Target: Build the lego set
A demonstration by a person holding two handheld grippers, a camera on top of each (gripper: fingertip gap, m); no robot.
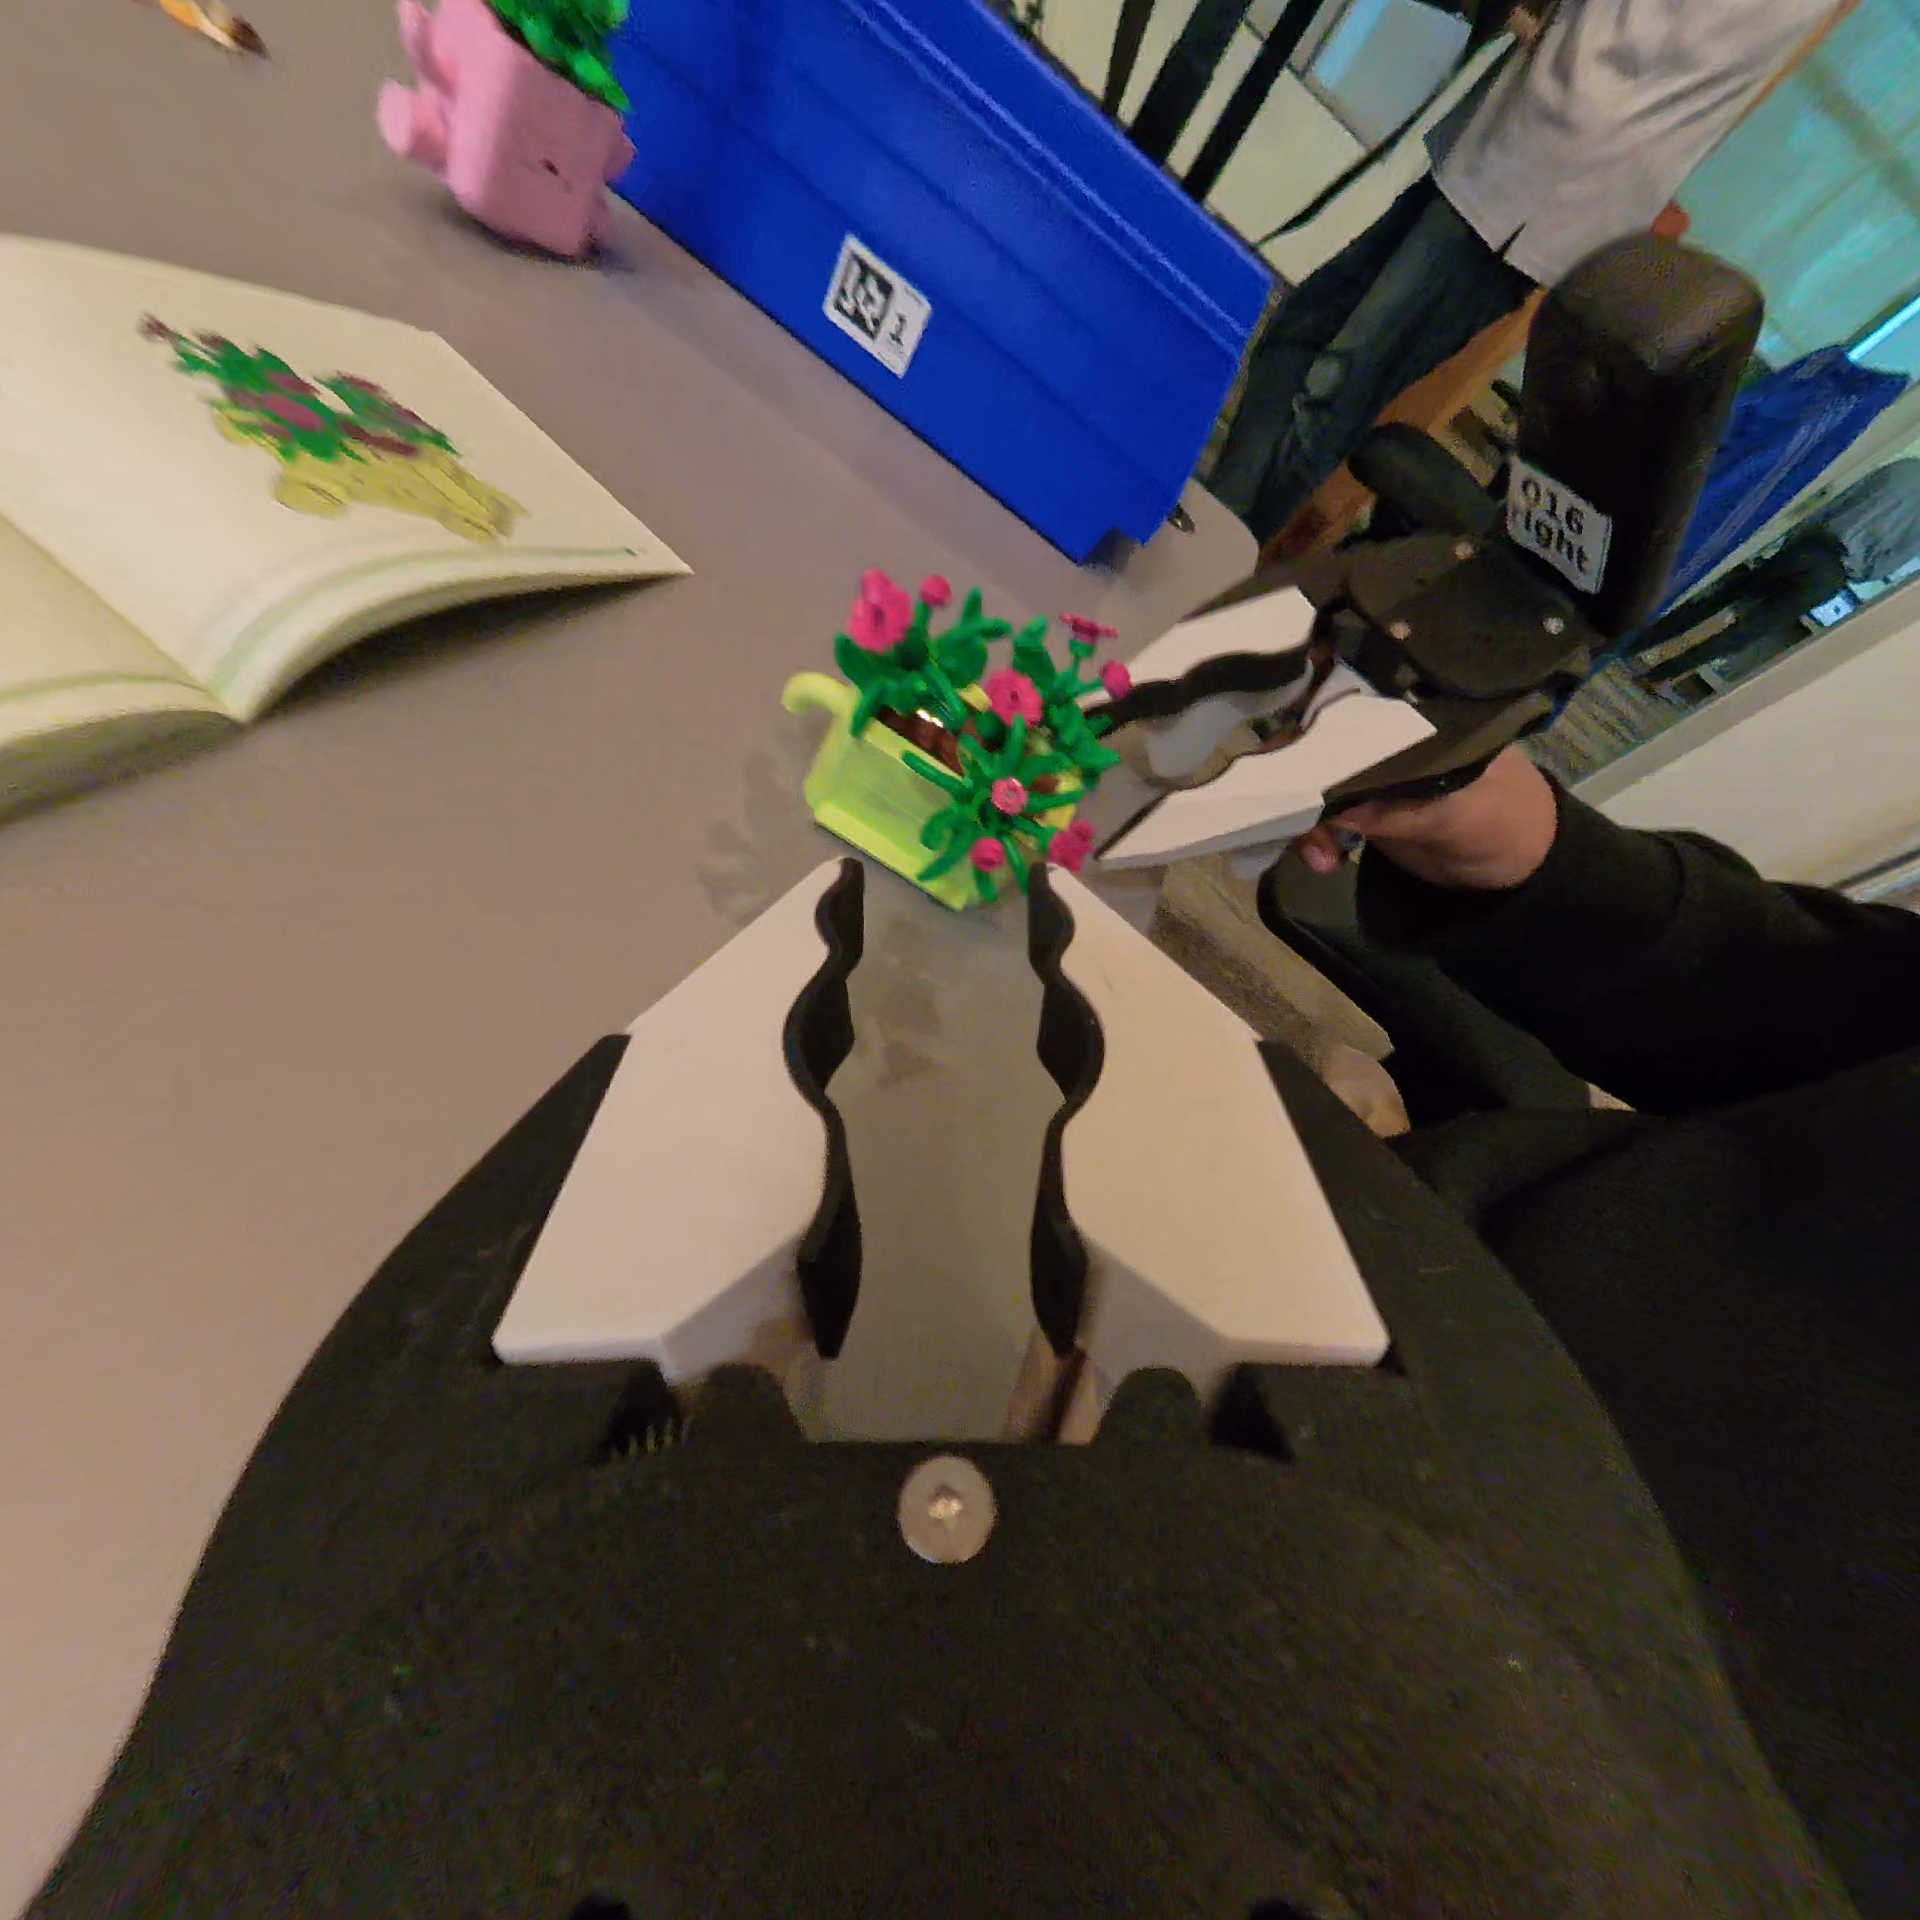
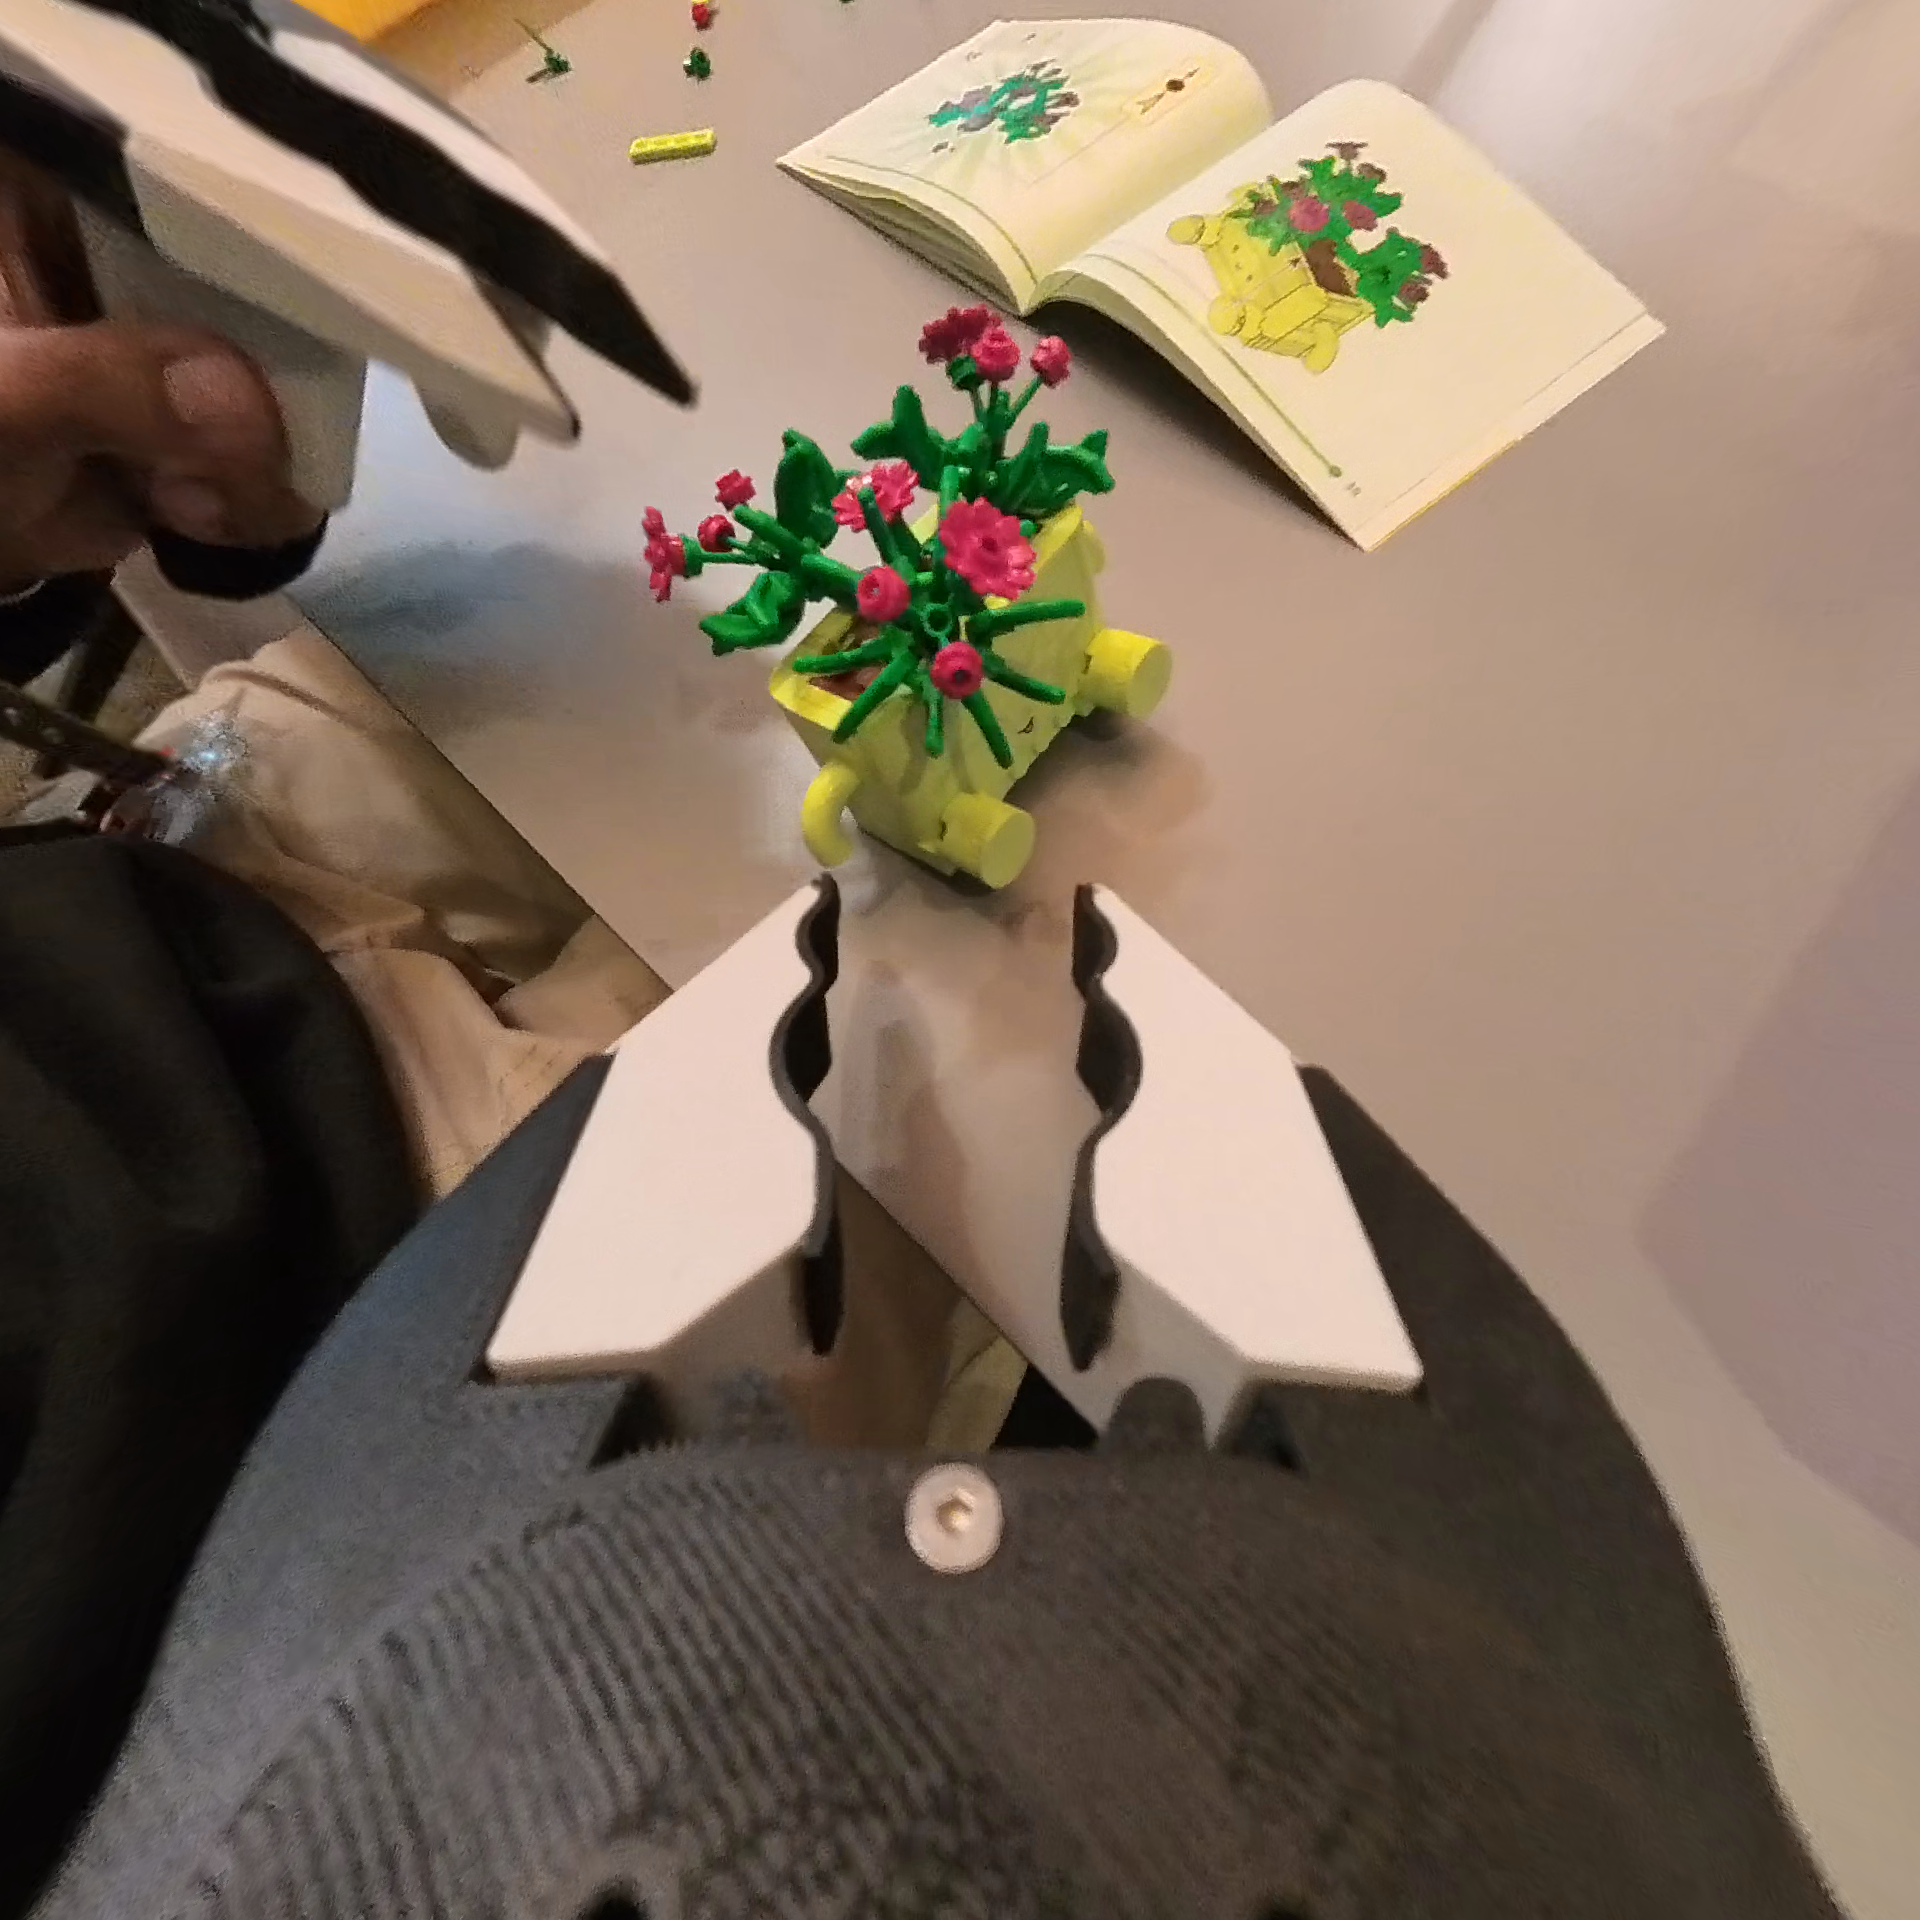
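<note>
A plain grey table carries everything. Near its front edge stands a lime-green toy brick flowerpot filled with green leaves and pink flowers. Beyond it lies an open instruction booklet, its pages showing drawings of the same pot. Farther back a few loose green pieces and a yellow-green bar lie scattered. A pink block-shaped planter with green leaves stands beside a long blue bin at the table's edge.

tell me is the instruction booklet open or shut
Open. The instruction booklet lies flat on the grey table, two pages spread with flower-pot pictures facing up.
</note>
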